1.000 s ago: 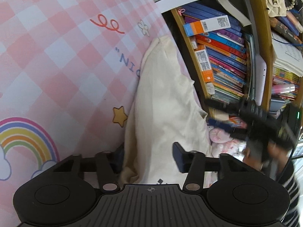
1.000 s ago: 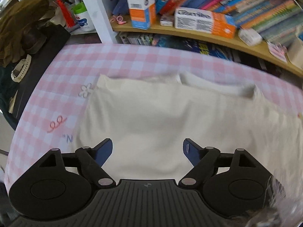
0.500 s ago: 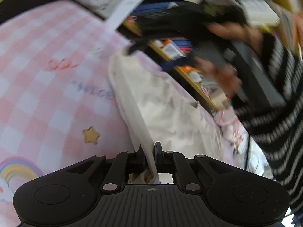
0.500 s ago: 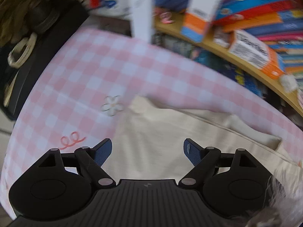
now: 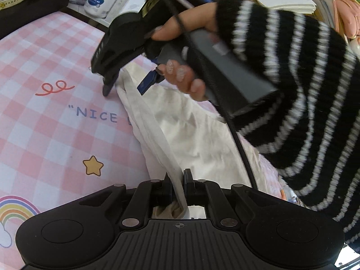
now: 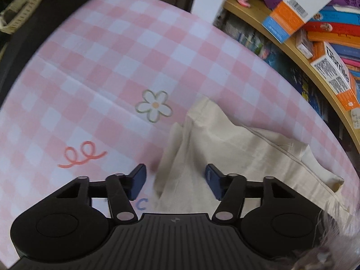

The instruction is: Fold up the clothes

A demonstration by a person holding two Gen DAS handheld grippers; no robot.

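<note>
Two grippers work one cream garment (image 5: 198,135) lying on the pink checked cloth (image 5: 45,121). At the near hem, the left gripper (image 5: 177,180) is clamped tight on a fold of the fabric. At the far corner, the right gripper (image 6: 175,180) points down, its jaws closing around the garment's edge, pads not yet pressing it.

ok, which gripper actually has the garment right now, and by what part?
Left gripper is shut on the cream garment at its edge band. Right gripper is closing around a fold near the far corner, pads not yet pressing.
</note>
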